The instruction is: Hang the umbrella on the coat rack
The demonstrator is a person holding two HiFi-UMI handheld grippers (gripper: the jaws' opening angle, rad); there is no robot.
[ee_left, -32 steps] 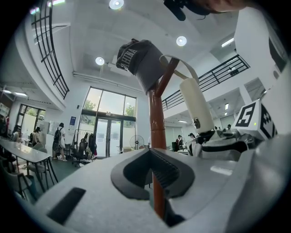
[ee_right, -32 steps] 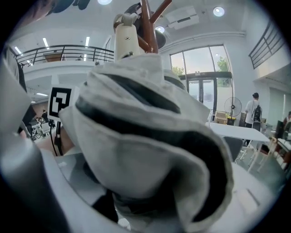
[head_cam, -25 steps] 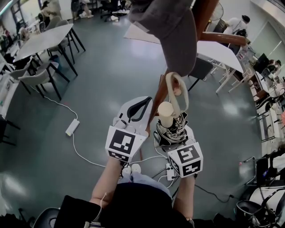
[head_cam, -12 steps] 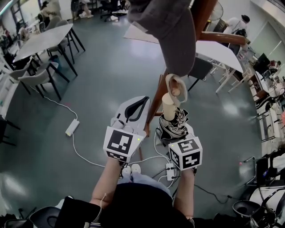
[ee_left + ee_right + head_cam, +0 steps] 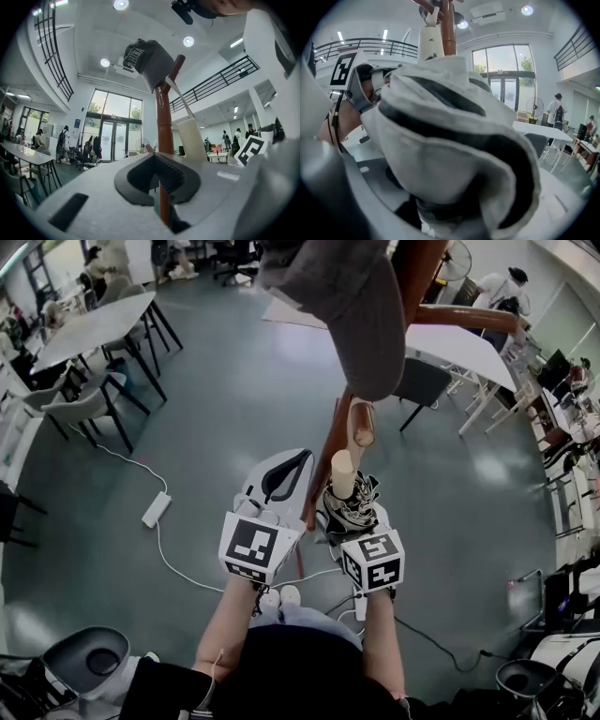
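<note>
Umbrella, a folded black-and-white patterned one with a cream cylindrical handle, stands upright just right of the brown wooden coat rack pole, handle uppermost. Its cream wrist strap rises from the handle and loops around the tip of a short wooden peg branching off the pole. The right gripper pinches the bundled fabric of the umbrella low down, its jaws spread wide around the folds. The left gripper hovers just left of the pole, jaws pressed together and carrying nothing; in the left gripper view the pole shows only through the thin slit between them. A grey fabric cap hangs higher up on the pole.
</note>
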